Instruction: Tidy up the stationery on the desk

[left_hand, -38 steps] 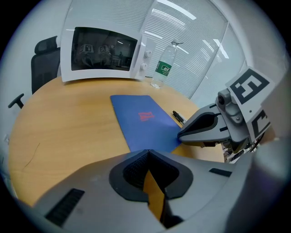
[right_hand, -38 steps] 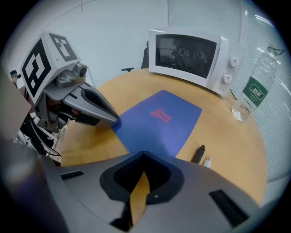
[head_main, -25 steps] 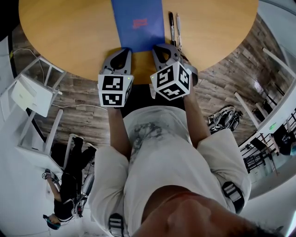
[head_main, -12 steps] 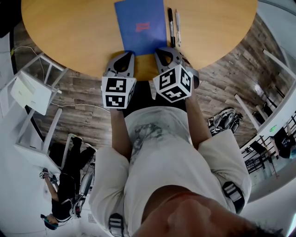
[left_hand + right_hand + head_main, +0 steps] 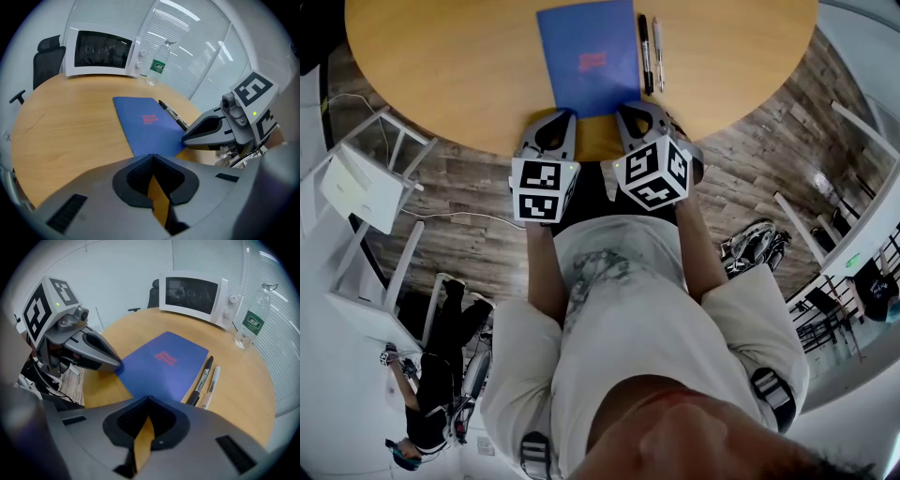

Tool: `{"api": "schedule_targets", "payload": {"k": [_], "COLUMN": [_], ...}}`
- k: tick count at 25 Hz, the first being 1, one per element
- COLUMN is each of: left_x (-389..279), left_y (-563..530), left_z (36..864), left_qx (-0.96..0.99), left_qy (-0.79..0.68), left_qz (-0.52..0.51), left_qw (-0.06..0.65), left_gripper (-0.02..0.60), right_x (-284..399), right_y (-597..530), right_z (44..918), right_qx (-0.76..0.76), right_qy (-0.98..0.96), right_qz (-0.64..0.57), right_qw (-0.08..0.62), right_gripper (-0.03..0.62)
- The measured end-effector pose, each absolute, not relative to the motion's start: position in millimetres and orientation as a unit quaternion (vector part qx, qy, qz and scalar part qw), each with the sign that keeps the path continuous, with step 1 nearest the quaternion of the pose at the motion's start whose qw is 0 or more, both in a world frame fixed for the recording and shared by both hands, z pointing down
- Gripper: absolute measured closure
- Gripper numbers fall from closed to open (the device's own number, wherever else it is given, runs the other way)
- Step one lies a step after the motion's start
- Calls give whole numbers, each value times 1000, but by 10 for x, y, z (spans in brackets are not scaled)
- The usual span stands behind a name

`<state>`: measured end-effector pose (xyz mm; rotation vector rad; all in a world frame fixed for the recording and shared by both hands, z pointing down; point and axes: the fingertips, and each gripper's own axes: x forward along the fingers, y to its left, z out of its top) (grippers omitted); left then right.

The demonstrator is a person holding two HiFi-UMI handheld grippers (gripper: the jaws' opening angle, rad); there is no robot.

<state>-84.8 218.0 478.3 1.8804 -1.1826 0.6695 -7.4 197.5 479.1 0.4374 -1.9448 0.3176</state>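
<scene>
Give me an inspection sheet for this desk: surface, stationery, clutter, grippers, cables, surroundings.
Surface: round wooden table, mostly bare.
Job's things: blue folder lying flat; black marker and pale pen side by side along its right edge.
Clutter: microwave and water bottle at the far edge.
Grippers: left gripper and right gripper both shut, holding nothing, at the table's near edge by the folder.
Cables: white cable on the floor, left of the table.
Surroundings: wood floor, white rack, office chair, another person.
</scene>
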Motion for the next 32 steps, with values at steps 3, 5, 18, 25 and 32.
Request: {"api": "schedule_targets", "payload": {"k": [3,5,18,25,32], "left_x": [-846,-863,-704,-602,-549], "left_y": [2187,2174,1725,1540,1446], "left_z": [4780,4746,4195,3914,3739], "left_qx": [744,743,792,812,821], "left_qy": [-467,-475,-494,-490,-487], "left_qz": [264,257,168,141,130], "left_qw": [399,396,317,285,267], "left_gripper": [572,572,572,572,572], "right_x": [-68,-70,120,251,344], "right_y": [1981,1974,1427,1301,1274], "right_z": [4790,4747,4127,3869,3743], "right_qx": [185,190,297,319,331], "right_qy": [-813,-817,-860,-872,-873], "right_qz": [127,127,143,150,149], "right_qw": [538,529,390,340,326], "right_gripper": [530,530,531,531,532]}}
